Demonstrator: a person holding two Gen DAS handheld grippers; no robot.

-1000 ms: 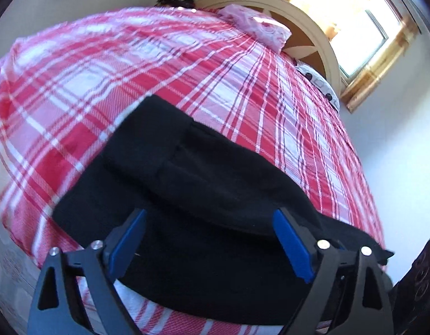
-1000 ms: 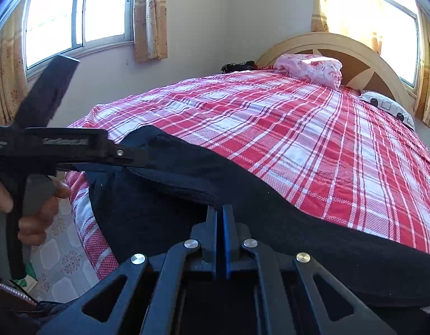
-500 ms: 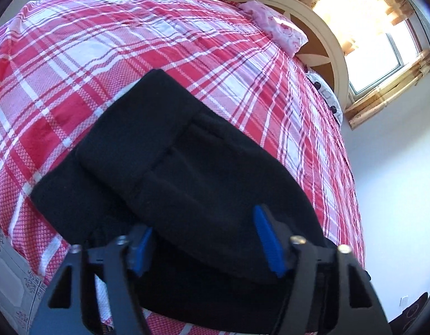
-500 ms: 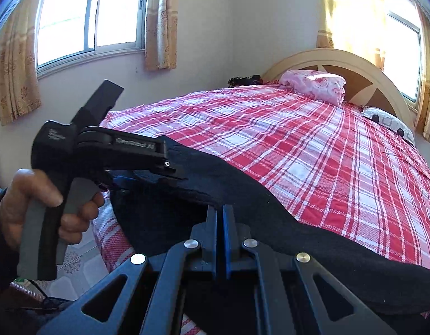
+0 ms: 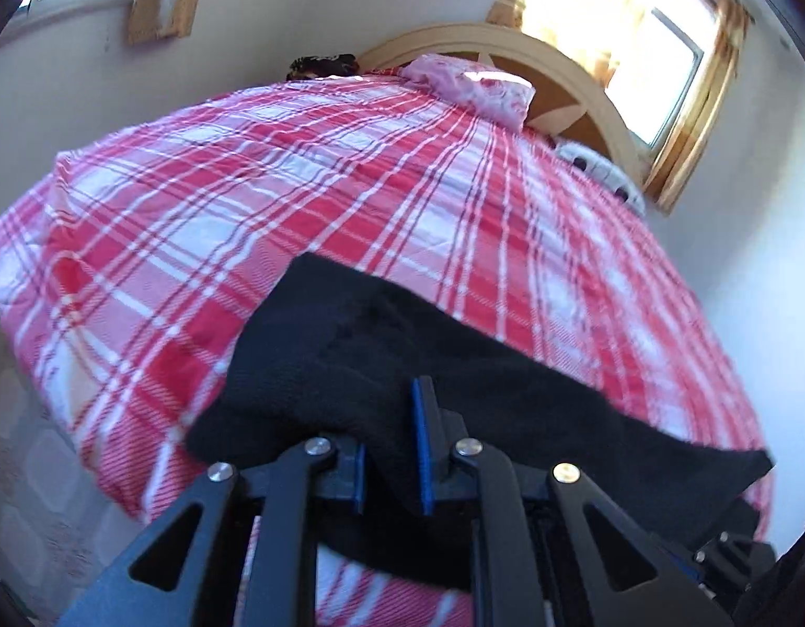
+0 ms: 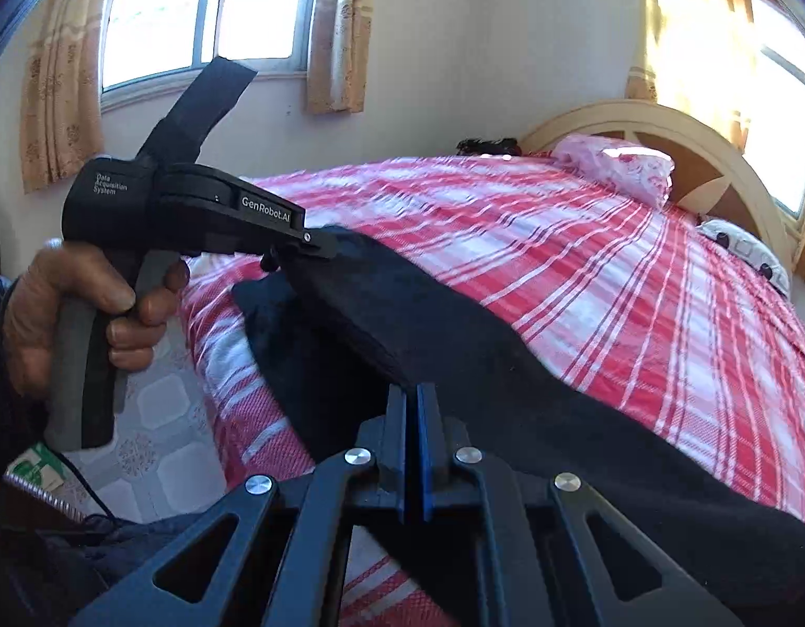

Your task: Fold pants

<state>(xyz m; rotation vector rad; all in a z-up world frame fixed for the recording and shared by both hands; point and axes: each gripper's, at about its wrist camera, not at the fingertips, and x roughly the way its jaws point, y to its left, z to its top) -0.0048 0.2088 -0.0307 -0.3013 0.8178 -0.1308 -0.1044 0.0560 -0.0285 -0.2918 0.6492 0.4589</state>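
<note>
Left wrist view, left claw (image 5: 389,449) pinching black pants (image 5: 455,381), bed edge

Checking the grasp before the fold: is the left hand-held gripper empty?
No: in the left wrist view the left hand-held gripper has its blue pads closed on a bunch of the black pants.

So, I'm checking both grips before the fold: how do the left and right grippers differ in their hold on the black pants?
The left gripper pinches a thick bunch of the pants, leaving its blue pads apart; the right gripper's pads nearly meet. The left holds the raised end near the bed's corner; the right grips farther along the edge. Both are shut on the cloth.
</note>
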